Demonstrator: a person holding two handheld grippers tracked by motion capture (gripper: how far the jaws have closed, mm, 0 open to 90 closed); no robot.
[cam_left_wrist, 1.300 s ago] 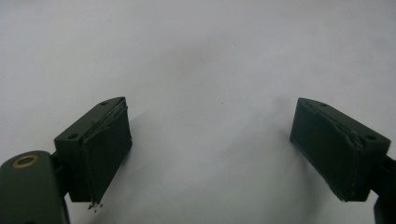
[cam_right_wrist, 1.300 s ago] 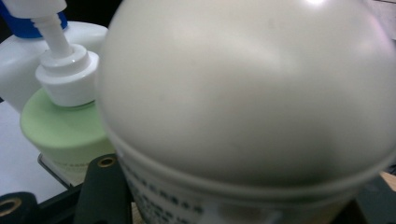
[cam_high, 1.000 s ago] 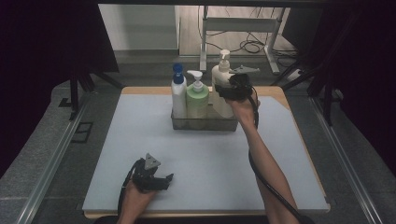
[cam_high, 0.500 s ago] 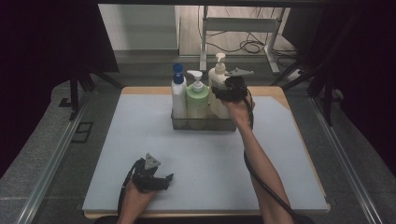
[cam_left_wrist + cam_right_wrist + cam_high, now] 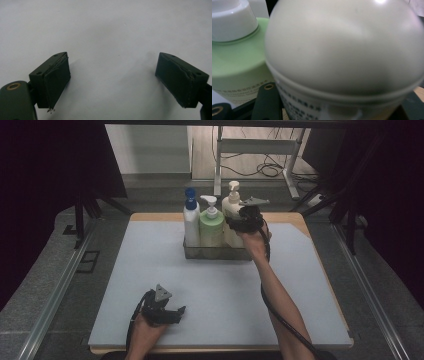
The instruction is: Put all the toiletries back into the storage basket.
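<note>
A cream pump bottle (image 5: pixel 231 208) stands at the right end of a clear tray (image 5: pixel 217 253), with my right gripper (image 5: pixel 240 222) shut on its body from the right. In the right gripper view the cream bottle (image 5: pixel 344 50) sits close between the jaws, and a green pump bottle (image 5: pixel 237 62) is just beside it. The green bottle (image 5: pixel 211 226) and a white bottle with a blue cap (image 5: pixel 191 222) stand in the same tray. My left gripper (image 5: pixel 177 312) rests low near the table's front left, open, its jaws (image 5: pixel 112 75) wide apart over bare mat.
A pale grey mat (image 5: pixel 150 270) covers the wooden table. Metal rails run along both sides. A stand's legs and cables lie on the floor beyond the far edge.
My right gripper has come down and slightly left with the cream bottle, bringing it beside the green bottle. The left gripper has not moved.
</note>
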